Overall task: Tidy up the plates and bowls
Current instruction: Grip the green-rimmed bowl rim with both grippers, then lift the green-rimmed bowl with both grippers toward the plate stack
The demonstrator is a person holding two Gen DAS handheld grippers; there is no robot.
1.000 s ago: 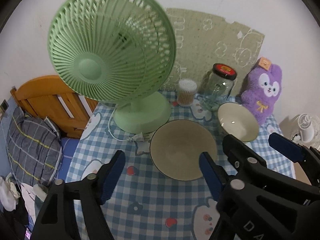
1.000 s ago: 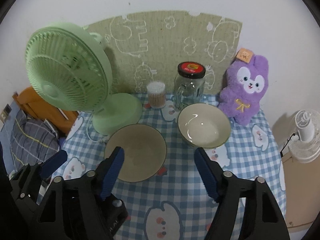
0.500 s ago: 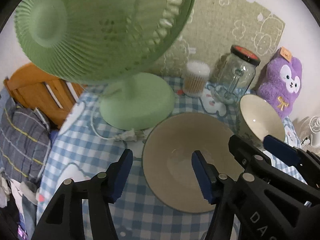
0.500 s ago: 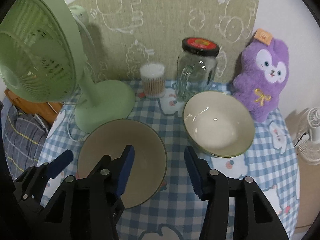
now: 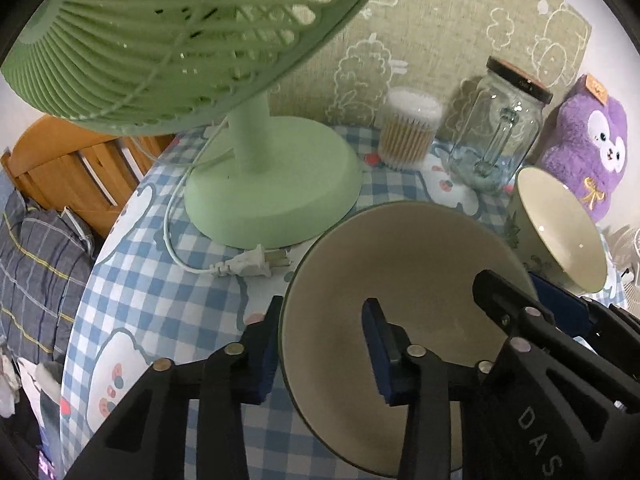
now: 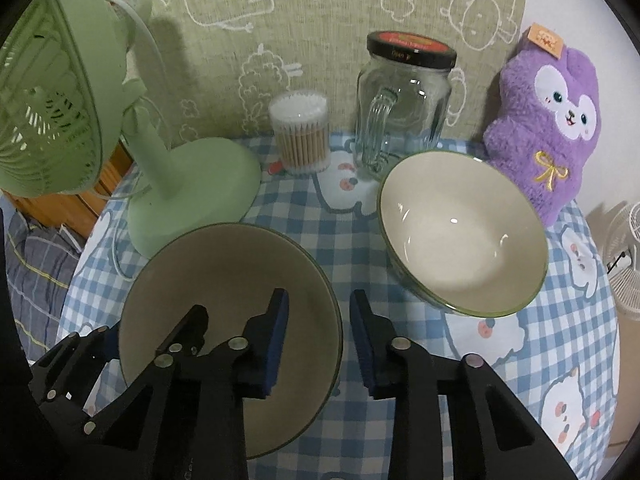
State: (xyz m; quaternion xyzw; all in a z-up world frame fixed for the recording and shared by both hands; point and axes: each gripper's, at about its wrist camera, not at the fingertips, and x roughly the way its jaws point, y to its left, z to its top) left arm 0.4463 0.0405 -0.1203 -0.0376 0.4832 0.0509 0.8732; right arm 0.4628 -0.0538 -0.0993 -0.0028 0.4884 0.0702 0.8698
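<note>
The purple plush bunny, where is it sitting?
The purple plush bunny sits at the table's back right corner against the wall, just behind the deep cream bowl and right of the black-lidded glass jar.

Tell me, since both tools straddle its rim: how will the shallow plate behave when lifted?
The shallow plate looks like glazed ceramic: probably rigid, fairly heavy, and breakable if dropped. Its smooth rim may slip between the pads. With the left tool and right tool on opposite edges, it likely stays level if raised together.

Cream plate (image 6: pixel 224 280) beside upright cream bowl (image 6: pixel 460 232).
</note>
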